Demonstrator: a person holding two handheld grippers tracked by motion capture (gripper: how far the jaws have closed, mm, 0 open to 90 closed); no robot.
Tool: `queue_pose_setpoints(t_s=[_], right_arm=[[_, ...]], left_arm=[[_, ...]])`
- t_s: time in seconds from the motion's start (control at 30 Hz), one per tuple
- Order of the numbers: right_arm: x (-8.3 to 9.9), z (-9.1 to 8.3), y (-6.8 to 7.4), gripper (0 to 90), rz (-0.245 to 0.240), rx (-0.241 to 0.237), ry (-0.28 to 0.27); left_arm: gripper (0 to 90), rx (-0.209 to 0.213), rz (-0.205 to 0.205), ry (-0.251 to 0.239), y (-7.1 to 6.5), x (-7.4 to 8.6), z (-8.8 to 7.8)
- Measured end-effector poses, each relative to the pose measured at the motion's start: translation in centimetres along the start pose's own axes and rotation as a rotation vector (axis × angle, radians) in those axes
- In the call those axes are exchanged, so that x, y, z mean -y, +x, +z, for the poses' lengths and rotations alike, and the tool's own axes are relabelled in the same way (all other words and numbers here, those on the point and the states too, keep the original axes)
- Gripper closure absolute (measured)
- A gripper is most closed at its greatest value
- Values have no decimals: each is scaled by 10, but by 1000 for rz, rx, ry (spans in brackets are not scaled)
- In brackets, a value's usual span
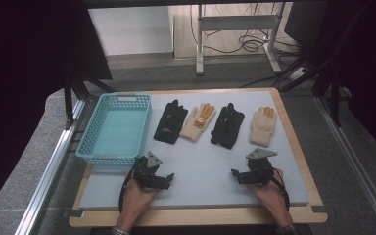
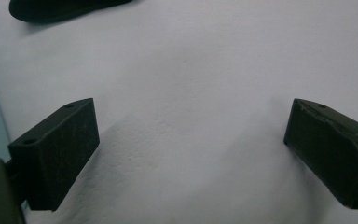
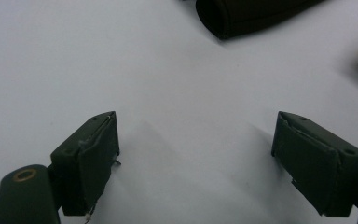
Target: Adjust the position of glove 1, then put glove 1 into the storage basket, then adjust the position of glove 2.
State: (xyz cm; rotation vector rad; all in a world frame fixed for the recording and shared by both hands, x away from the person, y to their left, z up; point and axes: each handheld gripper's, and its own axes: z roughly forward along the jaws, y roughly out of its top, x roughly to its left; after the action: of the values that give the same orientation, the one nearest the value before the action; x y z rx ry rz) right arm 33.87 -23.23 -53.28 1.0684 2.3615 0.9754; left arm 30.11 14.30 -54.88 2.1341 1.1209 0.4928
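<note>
Both my claws spread wide, empty: left gripper [image 1: 168,177]; right gripper [image 1: 235,174]; four gloves at 12 o'clock, cuffs toward me; black glove [image 1: 170,122] nearest left; basket [image 1: 90,147] at 11.

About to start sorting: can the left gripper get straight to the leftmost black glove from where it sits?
Probably yes. The left gripper is open and the grey mat between it and the leftmost black glove is bare; the blue basket stands off to its side.

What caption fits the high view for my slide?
Four gloves beside an empty blue basket; left gripper and right gripper rest open below.
</note>
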Motion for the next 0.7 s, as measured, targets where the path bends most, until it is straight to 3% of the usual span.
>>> queue_pose_setpoints(t_s=[0.03, 0.37, 0.5, 0.7], right_arm=[[0, 0, 0, 136, -2, -2, 1], [0, 0, 0, 134, -2, -3, 2], [0, 0, 0, 134, -3, -2, 2], [0, 0, 0, 134, -2, -2, 3]], left_arm=[[67, 38, -53, 10, 3, 1, 0], [67, 39, -48, 8, 2, 1, 0], [65, 66, -18, 9, -1, 1, -1], [53, 80, -6, 10, -2, 2, -1]])
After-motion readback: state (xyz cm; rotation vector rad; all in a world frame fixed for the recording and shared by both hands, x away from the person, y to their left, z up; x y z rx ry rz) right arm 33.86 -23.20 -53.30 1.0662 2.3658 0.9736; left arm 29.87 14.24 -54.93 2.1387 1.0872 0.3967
